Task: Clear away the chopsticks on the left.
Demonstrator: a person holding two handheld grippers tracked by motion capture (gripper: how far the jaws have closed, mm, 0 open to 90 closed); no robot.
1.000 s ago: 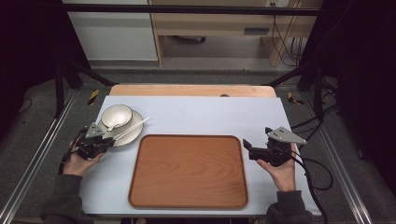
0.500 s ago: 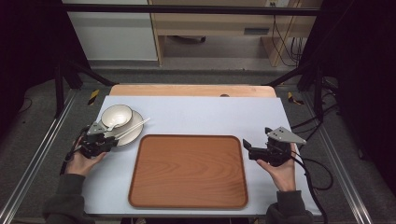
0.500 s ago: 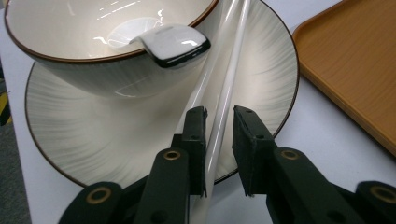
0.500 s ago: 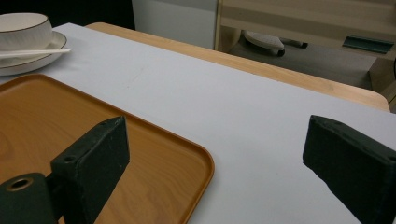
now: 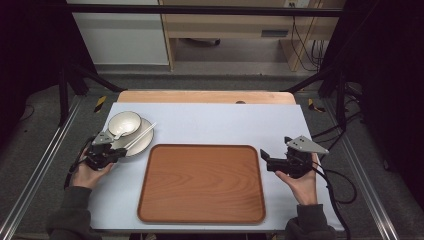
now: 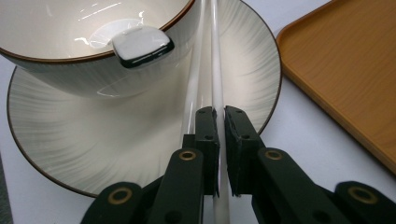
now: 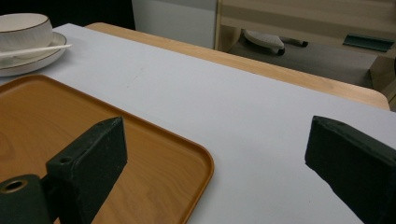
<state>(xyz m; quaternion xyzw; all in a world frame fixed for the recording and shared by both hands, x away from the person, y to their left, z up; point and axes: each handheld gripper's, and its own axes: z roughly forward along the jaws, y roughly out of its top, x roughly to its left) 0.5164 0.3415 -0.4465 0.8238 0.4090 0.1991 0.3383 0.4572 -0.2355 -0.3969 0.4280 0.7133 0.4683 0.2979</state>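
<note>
Lying across the plate [image 6: 140,154] beside the bowl [image 6: 88,42], the two white chopsticks [image 6: 215,70] run side by side towards the left gripper [image 6: 219,112], and one of them passes between its jaws, which have just been closing and now pinch that stick; the other stick lies just to the side of the jaws, and whether it is caught too cannot be told. A white spoon with a dark rim [image 6: 140,44] rests in the bowl, its end over the bowl's edge. In the high view the plate sits at the left of the pale mat [image 5: 210,120], just beside the top left corner of the wooden tray [image 5: 202,182]. The right gripper [image 5: 267,161] hangs at the tray's right edge, its jaws wide apart with nothing between them.
</note>
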